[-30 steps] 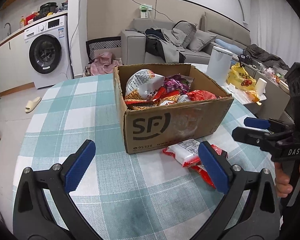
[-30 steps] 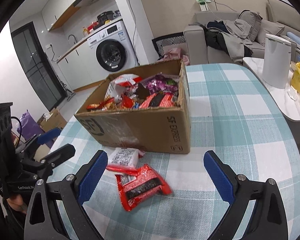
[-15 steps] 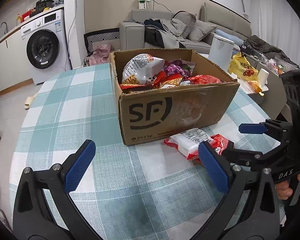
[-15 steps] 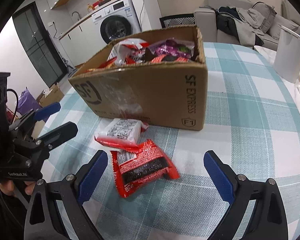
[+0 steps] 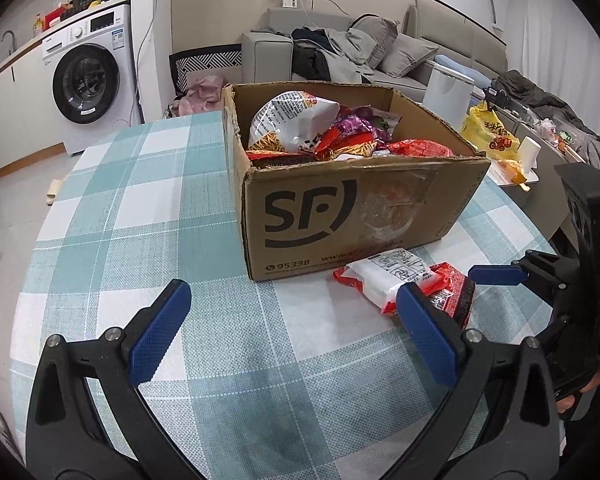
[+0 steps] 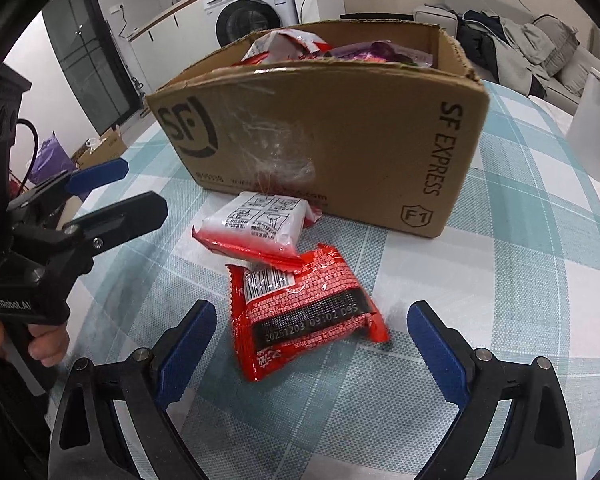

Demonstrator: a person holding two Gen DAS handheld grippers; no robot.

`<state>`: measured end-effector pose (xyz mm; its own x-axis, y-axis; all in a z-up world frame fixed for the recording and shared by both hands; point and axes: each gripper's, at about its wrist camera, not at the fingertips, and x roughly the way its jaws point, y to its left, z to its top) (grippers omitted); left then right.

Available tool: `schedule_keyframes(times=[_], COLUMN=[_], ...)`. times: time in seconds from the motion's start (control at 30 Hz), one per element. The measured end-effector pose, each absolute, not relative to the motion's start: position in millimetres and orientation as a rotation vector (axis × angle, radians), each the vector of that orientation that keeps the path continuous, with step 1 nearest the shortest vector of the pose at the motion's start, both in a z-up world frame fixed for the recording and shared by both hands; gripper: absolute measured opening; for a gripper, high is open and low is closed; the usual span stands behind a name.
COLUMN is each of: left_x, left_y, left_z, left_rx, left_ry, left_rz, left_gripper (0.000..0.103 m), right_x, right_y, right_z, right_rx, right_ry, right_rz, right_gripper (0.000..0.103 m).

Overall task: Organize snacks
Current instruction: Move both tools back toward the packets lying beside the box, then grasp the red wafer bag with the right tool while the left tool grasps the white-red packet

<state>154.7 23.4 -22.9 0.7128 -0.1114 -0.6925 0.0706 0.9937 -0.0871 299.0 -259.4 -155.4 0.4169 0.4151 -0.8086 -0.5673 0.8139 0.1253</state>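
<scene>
Two snack packets lie on the checked tablecloth [image 6: 480,280] at the SF cardboard box's [image 6: 340,140] 6 o'clock: red packet [image 6: 304,312], long axis 12-to-6, white packet [image 6: 256,228] overlapping its top. Right gripper [image 6: 312,352] and left gripper [image 5: 296,332] gape wide, empty.

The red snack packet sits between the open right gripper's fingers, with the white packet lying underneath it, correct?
Not quite: the white packet lies on top, overlapping the red snack packet, as the right wrist view shows. The right gripper is indeed open around the red one.
</scene>
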Motion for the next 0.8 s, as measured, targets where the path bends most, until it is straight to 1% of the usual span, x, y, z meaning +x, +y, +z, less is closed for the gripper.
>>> schedule_keyframes(times=[0.1, 0.27, 0.33, 0.37, 0.43, 0.47, 0.53, 0.63, 0.8], left_x=[155.1, 155.0, 155.8, 155.8, 156.2, 156.4, 155.7, 155.9, 156.6], left_y=[23.3, 23.2, 22.8, 23.0, 21.9, 21.7, 21.4, 21.0, 20.0], left_z=[-23.4, -24.1, -24.6, -25.5, -27.0, -27.6, -28.5, -29.0, -31.9], left_rx=[-0.057, -0.054, -0.052, -0.050, -0.045, -0.044, -0.043, -0.042, -0.039], left_ry=[0.772, 0.776, 0.777, 0.778, 0.779, 0.780, 0.781, 0.782, 0.788], left_rz=[-0.102, -0.100, -0.102, -0.102, -0.102, -0.103, -0.104, -0.104, -0.105], left_gripper=[0.102, 0.102, 0.102, 0.102, 0.102, 0.102, 0.102, 0.102, 0.102], right_x=[295.7, 292.1, 289.9, 288.9, 287.1, 286.4, 286.4, 285.5, 283.8], right_y=[-254.3, -245.0, -240.6, -238.8, -237.2, -236.1, -234.0, -238.7, -248.5], right_z=[-159.1, -164.9, -166.7, -167.1, -167.2, -167.1, -163.4, -158.1, -153.0], right_rx=[-0.202, -0.239, -0.260, -0.268, -0.269, -0.270, -0.269, -0.259, -0.258], right_ry=[0.953, 0.944, 0.932, 0.924, 0.917, 0.914, 0.904, 0.892, 0.890], right_rz=[0.620, 0.612, 0.601, 0.604, 0.616, 0.621, 0.631, 0.659, 0.682], right_gripper=[0.098, 0.089, 0.080, 0.077, 0.065, 0.064, 0.057, 0.051, 0.049])
